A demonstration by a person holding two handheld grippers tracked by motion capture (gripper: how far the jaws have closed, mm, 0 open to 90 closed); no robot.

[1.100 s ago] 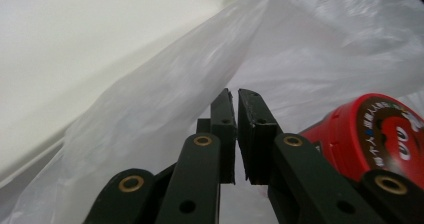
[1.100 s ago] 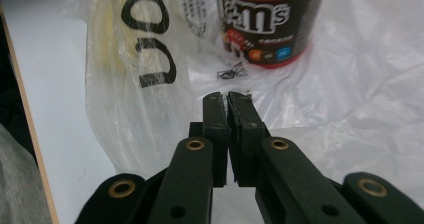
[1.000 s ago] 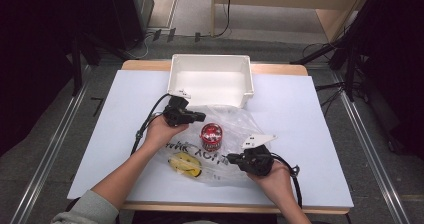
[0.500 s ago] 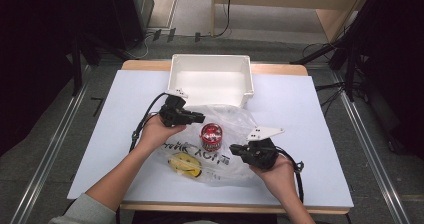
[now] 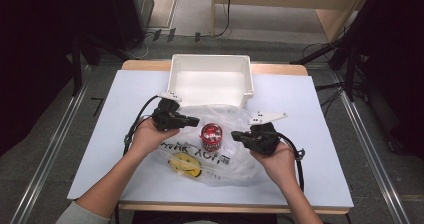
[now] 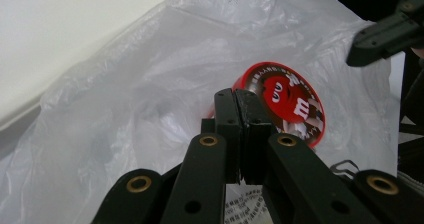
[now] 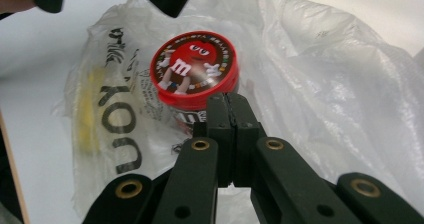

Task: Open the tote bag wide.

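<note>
Looking down from the high view, I see the clear plastic bag [image 5: 220,149] lying crumpled on the white worktop [image 5: 320,134], just in front of the white bin [image 5: 210,79] at the far edge. Standing on the bag is the red round candy tin [image 5: 211,136], upright, lid up, with a cartoon figure printed on top. A yellow item [image 5: 184,165] lies inside the bag nearer to me, beside the bag's black lettering.

My left gripper [image 5: 192,120] sits just left of the tin, and in the left gripper view its jaws are pressed together with nothing between them, their tips in front of the tin's rim [image 6: 282,101]. My right gripper [image 5: 237,135] sits just right of the tin; its own view likewise shows the jaws pressed flat against each other, empty, their tips just below the tin [image 7: 196,68]. I cannot tell whether either pair of tips touches the tin or the bag film.
</note>
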